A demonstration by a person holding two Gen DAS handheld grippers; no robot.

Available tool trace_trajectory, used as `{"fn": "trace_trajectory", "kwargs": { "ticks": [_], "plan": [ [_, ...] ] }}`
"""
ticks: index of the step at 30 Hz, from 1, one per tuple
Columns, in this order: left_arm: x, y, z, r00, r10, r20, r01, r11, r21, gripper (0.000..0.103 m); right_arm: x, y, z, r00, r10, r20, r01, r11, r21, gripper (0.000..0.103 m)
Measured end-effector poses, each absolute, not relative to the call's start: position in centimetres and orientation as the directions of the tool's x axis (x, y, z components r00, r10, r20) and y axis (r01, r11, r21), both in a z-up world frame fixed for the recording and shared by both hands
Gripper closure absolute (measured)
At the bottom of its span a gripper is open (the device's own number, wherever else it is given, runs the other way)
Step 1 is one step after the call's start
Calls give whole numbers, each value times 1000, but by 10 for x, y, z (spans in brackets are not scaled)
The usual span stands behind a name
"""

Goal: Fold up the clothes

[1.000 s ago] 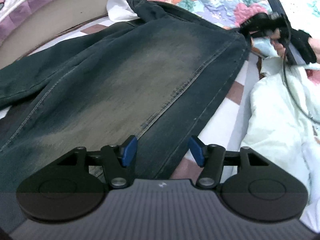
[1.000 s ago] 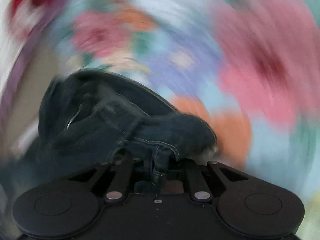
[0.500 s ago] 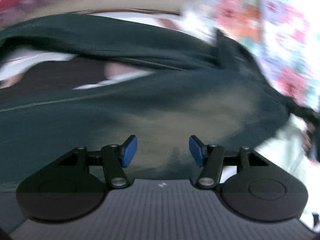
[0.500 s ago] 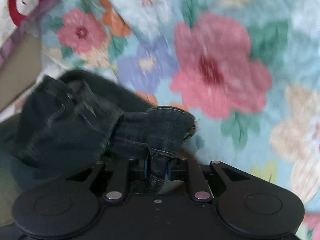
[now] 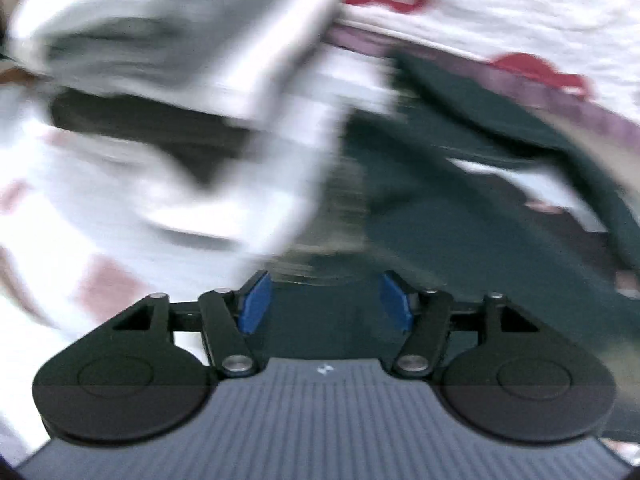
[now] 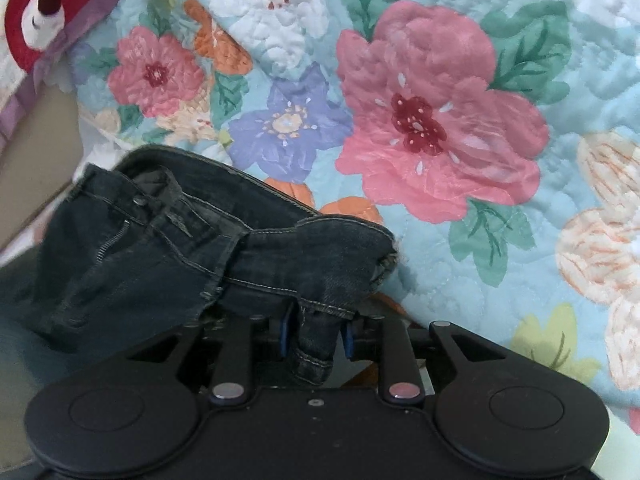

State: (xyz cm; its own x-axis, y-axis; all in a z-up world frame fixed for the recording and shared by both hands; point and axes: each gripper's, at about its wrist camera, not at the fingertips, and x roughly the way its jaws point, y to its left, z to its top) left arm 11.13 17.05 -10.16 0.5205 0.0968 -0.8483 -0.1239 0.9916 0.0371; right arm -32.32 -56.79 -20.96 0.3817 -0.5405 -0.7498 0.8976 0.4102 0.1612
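Dark blue jeans lie on the bed, waistband and zipper showing in the right wrist view. My right gripper is shut on a corner of the jeans' waistband, with denim bunched between its blue pads. In the left wrist view, which is motion-blurred, the jeans spread across the right half. My left gripper is open and empty, just above the denim.
A floral quilt fills the background of the right wrist view, with a red bear-print cushion at the top left. Blurred white and grey cloth lies left of the jeans on a checked sheet.
My left gripper has swung quickly left along the jeans, toward the pale clothes; its jaws stay open. My right gripper still holds the waistband and has nearly settled.
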Motion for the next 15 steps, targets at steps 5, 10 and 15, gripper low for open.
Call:
{"fn": "trace_trajectory", "kwargs": {
  "ticks": [5,10,15],
  "plan": [
    [98,210,-125,501,95,-860,-219,976,-20,32,-321,-566,-204,406,-541,-736,892,411,190,74],
    [94,217,-145,509,-23,-860,-220,963,-156,32,-315,-565,-206,411,-541,-734,891,408,198,71],
    [99,204,-157,460,-5,-888,-193,975,-105,22,-312,-566,-199,446,-524,-726,881,397,256,71]
  ]
}}
